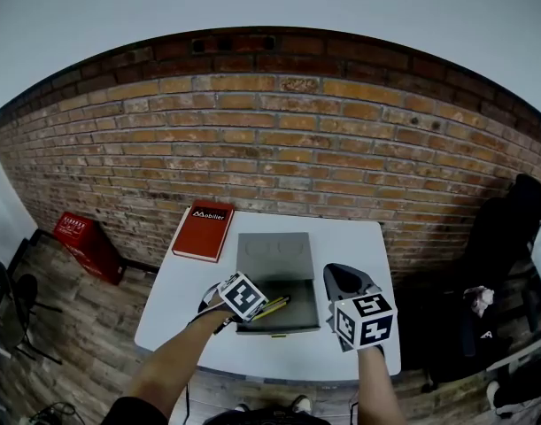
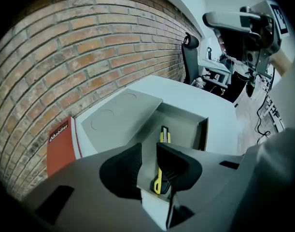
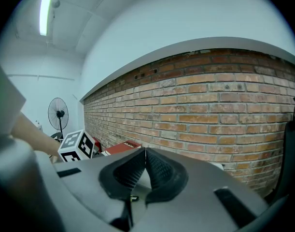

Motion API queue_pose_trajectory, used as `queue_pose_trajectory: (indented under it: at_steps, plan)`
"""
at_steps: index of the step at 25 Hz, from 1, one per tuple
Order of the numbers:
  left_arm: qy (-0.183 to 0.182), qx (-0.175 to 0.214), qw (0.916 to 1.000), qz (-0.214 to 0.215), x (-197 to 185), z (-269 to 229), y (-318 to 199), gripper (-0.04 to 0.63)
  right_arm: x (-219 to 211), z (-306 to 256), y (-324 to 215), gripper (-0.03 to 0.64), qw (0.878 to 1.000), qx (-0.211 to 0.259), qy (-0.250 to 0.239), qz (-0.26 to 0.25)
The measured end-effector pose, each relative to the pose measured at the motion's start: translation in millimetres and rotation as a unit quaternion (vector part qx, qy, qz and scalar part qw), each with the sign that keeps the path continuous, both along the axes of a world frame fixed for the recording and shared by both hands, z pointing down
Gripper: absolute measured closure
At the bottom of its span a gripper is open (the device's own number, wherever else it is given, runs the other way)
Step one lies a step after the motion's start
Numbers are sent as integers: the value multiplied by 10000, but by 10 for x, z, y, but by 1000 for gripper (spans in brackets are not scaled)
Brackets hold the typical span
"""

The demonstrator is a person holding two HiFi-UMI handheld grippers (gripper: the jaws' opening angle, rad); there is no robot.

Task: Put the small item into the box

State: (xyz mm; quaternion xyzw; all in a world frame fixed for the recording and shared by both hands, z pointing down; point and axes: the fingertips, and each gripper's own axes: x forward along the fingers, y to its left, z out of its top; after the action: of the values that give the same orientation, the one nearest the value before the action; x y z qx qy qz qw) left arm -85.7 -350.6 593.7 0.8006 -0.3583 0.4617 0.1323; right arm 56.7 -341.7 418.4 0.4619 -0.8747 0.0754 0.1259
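An open grey box [image 1: 279, 329] sits mid-table with its lid [image 1: 272, 255] folded back. A yellow utility knife [image 1: 272, 307] lies inside it, lengthwise along the floor [image 2: 163, 135]. My left gripper [image 2: 148, 146] hangs tilted down over the box's near left corner; its jaws stand apart with nothing between them, and the knife shows below the gap. Its marker cube [image 1: 243, 296] covers the jaws in the head view. My right gripper [image 1: 344, 275] is just right of the box, roughly level, its pads [image 3: 145, 151] meeting at the tips and holding nothing.
A red book [image 1: 202, 231] lies on the white table [image 1: 350, 352] left of the lid, near the brick wall. A red crate [image 1: 86, 237] stands on the floor at left, and a black office chair [image 1: 509, 220] and cables are at right.
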Motion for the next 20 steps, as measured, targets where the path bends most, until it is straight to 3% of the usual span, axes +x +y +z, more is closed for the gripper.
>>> queue_pose_trajectory:
  at_steps: [5, 10, 20]
  plan:
    - [340, 18, 9985, -432, -123, -150, 11, 489, -30, -50, -2, 597, 10000, 43, -22, -45]
    - [529, 510, 9952, -650, -235, -479, -43, 491, -41, -115, -10, 597, 9999, 90, -77, -66]
    - [1183, 1541, 9739, -1175, -343, -1196, -64, 491, -100, -249, -4, 597, 9996, 193, -151, -121]
